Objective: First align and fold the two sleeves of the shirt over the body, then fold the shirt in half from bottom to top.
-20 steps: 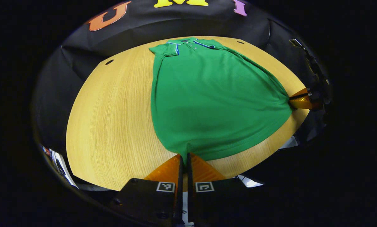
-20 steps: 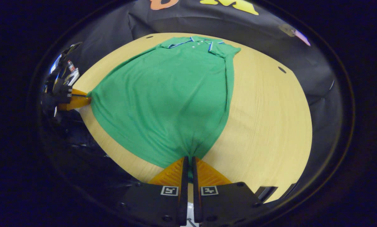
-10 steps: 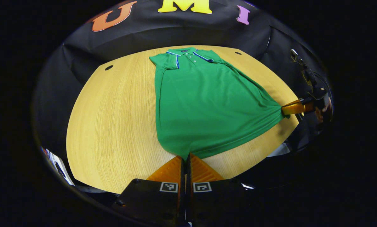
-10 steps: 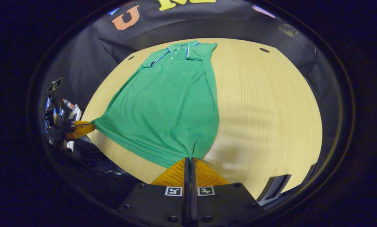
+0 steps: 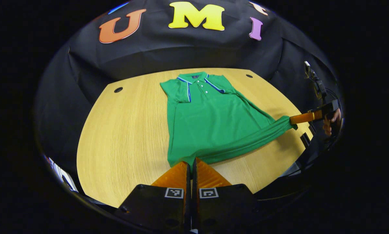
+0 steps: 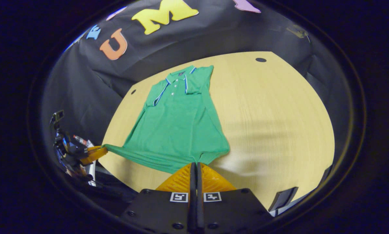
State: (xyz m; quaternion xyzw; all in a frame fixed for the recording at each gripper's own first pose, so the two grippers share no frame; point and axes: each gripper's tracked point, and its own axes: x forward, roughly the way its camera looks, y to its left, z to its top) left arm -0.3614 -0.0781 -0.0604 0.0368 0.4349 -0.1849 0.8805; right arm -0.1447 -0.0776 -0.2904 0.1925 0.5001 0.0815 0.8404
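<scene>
1. the green shirt (image 5: 210, 126) lies on the wooden table (image 5: 123, 136), collar toward the booth wall, both sleeves folded in over the chest.
2. my left gripper (image 5: 191, 162) is clamped on the hem's near corner, both fingers pressing the cloth.
3. my right gripper (image 6: 197, 165) pinches the other hem corner the same way.
4. the hem edge is raised off the table and hangs stretched between my two grippers.

Bright, sharp centre; warped fisheye edges
</scene>
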